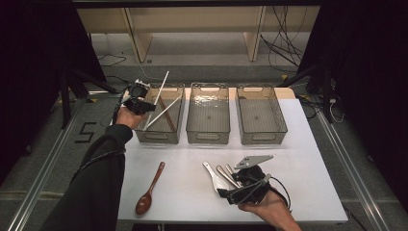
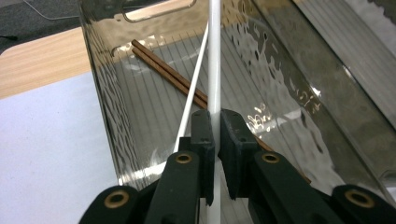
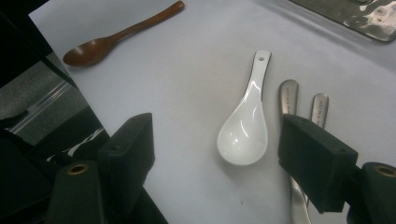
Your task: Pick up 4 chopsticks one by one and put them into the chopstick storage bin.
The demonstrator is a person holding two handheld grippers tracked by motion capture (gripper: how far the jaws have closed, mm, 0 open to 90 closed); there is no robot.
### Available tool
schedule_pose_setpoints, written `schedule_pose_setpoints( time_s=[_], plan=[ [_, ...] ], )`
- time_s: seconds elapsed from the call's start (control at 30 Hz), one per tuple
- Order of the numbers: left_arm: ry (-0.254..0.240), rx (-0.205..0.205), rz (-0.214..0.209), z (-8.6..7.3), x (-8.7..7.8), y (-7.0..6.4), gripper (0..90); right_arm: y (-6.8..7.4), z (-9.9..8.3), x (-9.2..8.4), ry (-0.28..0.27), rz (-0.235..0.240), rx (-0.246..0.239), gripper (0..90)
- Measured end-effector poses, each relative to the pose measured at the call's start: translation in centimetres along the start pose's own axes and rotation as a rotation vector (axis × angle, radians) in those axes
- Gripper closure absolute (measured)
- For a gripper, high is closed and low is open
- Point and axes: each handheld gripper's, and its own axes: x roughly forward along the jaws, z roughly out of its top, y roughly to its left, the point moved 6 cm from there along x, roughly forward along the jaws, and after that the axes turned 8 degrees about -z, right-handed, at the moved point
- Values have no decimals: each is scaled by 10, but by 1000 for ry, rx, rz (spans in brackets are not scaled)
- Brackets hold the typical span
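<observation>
My left gripper (image 1: 143, 106) hangs over the left clear bin (image 1: 144, 134), shut on a white chopstick (image 1: 162, 83) that slants up and back out of its jaws. In the left gripper view the pads (image 2: 204, 135) pinch that white chopstick (image 2: 214, 56) above the bin's floor. Inside the bin lie a second white chopstick (image 2: 194, 84) and a pair of brown chopsticks (image 2: 163, 70). My right gripper (image 1: 232, 185) rests low at the table's front, open. Its jaws stand wide on either side of a white ceramic spoon (image 3: 245, 126) lying on the table, without touching it.
Two more clear bins, the middle bin (image 1: 208, 134) and the right bin (image 1: 262, 137), stand in a row behind. A brown wooden spoon (image 1: 150, 188) lies front left. Two metal spoons (image 3: 287, 95) lie right beside the white spoon. White table surface (image 1: 192, 159) is bare between spoons and bins.
</observation>
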Motion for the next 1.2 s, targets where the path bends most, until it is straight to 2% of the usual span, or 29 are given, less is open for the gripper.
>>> schedule_pose_setpoints(
  time_s=[0.1, 0.2, 0.27, 0.33, 0.43, 0.5, 0.53, 0.6, 0.67, 0.77, 0.83, 1.03, 1.13, 1.2],
  plan=[
    [11, -2, -3, -2, 2, -1, 830, 0, 0, 0, -1, -1, 1, 279],
    [43, 20, 7, -6, 6, -4, 822, 0, 0, 0, -1, 0, 0, 279],
    [42, 9, -1, -7, 6, -6, 806, 1, 0, 0, -3, 1, 1, 279],
    [40, -10, -24, -8, 3, -8, 730, 1, 0, -1, -3, 2, 1, 279],
    [27, -22, -43, -8, -4, -11, 716, 1, 0, -1, -2, 1, 4, 279],
    [27, -60, -84, -9, -9, -14, 655, 1, 0, -1, -2, 1, 4, 279],
    [36, -67, -109, -10, -12, -17, 617, 1, 0, -1, -2, 1, 4, 279],
    [24, -74, -126, -12, -19, -21, 594, 1, 0, -1, -2, 0, 3, 279],
    [31, -86, -141, -15, -26, -25, 530, 1, 0, -1, -3, 0, 4, 279],
    [58, -74, -153, -23, -32, -34, 451, 1, 0, -2, -6, -2, 2, 279],
    [60, -68, -166, -28, -38, -41, 409, 1, 0, -1, -6, -3, 3, 279],
    [23, -74, -210, -44, -54, -56, 315, 1, 0, -1, -3, -6, 8, 279],
    [54, -55, -197, -53, -58, -59, 290, 0, 0, -1, -4, -5, 5, 279],
    [44, -53, -194, -58, -61, -62, 285, 0, 1, -2, -8, -9, 6, 279]
  ],
)
